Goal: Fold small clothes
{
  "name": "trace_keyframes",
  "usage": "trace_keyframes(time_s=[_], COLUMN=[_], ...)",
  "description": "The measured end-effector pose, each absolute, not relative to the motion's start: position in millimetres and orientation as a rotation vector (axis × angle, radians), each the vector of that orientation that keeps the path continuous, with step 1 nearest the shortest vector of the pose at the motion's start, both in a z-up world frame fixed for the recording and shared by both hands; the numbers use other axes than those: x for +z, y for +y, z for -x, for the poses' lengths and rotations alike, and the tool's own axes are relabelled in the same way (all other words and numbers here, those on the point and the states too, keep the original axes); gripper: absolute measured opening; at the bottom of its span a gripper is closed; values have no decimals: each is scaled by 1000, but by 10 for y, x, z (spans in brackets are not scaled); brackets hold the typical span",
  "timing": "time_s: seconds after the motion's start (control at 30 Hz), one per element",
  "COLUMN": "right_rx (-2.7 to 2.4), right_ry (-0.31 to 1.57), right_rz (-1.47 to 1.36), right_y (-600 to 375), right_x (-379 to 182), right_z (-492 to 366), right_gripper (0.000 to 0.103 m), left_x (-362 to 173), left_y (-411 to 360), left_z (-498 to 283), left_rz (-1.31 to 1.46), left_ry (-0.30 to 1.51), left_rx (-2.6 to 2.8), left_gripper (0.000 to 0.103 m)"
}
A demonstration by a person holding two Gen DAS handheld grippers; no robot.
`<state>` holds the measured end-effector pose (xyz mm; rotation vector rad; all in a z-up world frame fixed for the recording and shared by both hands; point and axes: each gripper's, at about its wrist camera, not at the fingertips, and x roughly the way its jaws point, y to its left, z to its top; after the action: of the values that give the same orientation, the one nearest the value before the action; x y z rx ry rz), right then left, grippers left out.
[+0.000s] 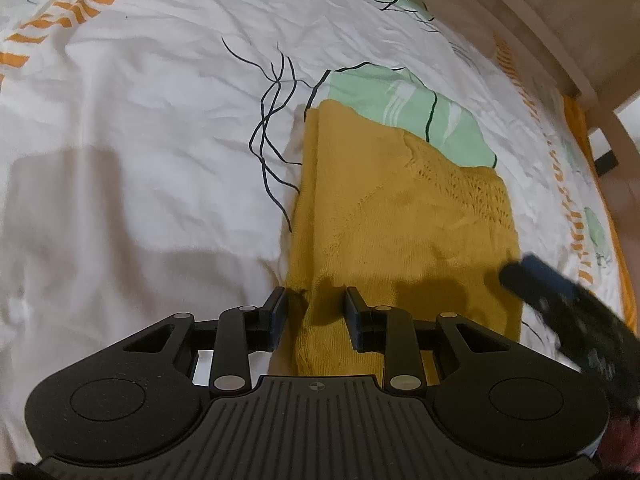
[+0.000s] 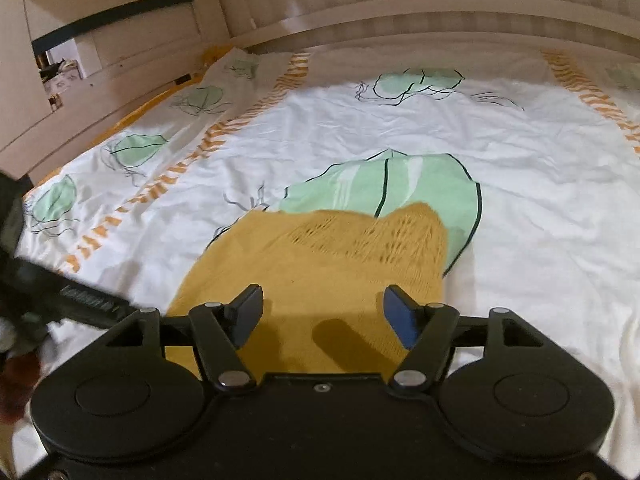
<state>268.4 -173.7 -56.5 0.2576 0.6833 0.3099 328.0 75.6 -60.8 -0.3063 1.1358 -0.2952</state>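
Your bed (image 2: 520,160) wears a white duvet cover printed with green leaves (image 1: 400,96). The mustard knit sweater (image 1: 400,220) lies folded on it, partly over one leaf. Your left tool (image 1: 316,300) stands open over its near edge, gripping nothing; your right tool (image 2: 322,306) hangs wide open above it.

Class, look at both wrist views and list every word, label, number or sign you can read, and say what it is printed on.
No text can be read.
Pale marking on the left tool, seen at the left in the right wrist view: too blurred to read.
Small round crosshair sign on the left tool's body: a symbol, no letters.
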Motion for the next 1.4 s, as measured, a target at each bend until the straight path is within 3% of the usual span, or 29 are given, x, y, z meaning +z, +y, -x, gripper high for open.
trace_keyframes(time_s=[0.57, 0.73, 0.9, 1.13, 1.27, 1.4], right_rx=[241, 236, 248, 297, 333, 345], right_ry=[722, 721, 757, 792, 805, 818], right_rz=[-263, -365, -469, -527, -584, -646], right_y=[-1911, -2155, -2397, -2502, -2520, -2539], right_x=[-730, -676, -747, -873, -961, -1090], right_z=[-3068, -2967, -2840, -2747, -2789, -2889], right_gripper=[71, 77, 78, 81, 81, 82], left_x=[-586, -496, -508, -746, -784, -796], left_y=[760, 941, 1030, 934, 849, 747], left_z=[-3201, -3131, -3061, -3023, -3059, -3092], left_rz=[276, 331, 370, 420, 423, 411], left_ry=[1121, 1078, 1082, 1174, 1173, 1175], left_rx=[-323, -348, -382, -434, -450, -460], left_gripper=[30, 31, 46, 49, 65, 70])
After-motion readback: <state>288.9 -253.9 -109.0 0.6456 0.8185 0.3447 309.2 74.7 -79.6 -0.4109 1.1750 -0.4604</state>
